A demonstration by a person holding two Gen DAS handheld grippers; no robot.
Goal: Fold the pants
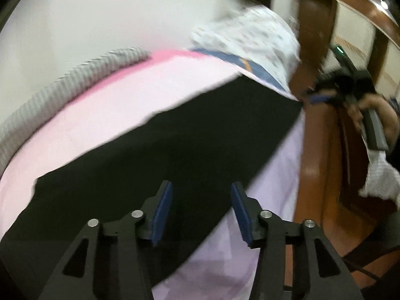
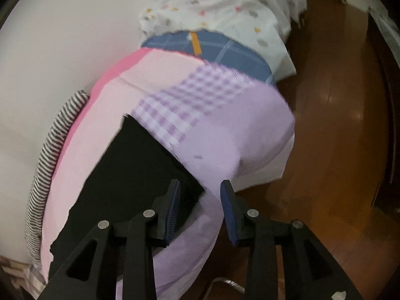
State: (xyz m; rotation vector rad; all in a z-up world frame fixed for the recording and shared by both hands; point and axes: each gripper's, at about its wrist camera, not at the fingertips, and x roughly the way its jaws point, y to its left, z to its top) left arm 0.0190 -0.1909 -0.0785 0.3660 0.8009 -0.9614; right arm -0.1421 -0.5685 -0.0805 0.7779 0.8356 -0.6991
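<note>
Black pants [image 1: 160, 155] are lying flat as a long dark band on a pink and lilac bed sheet [image 1: 130, 95]. Seen from the left gripper [image 1: 201, 212], the band is stretching away ahead and to the right, its long axis slanting from lower left to upper right. The left gripper is hovering over the near part of the band, jaws spread apart and holding nothing. At the band's far end, the right gripper [image 1: 318, 98] is showing, blurred, close to the pants' corner. In the right wrist view, the right gripper [image 2: 200, 208] is standing apart and empty, with a corner of the pants [image 2: 130, 165] just ahead and left of it. Each gripper appears nearest to one end, so the fold likely runs along that long axis.
</note>
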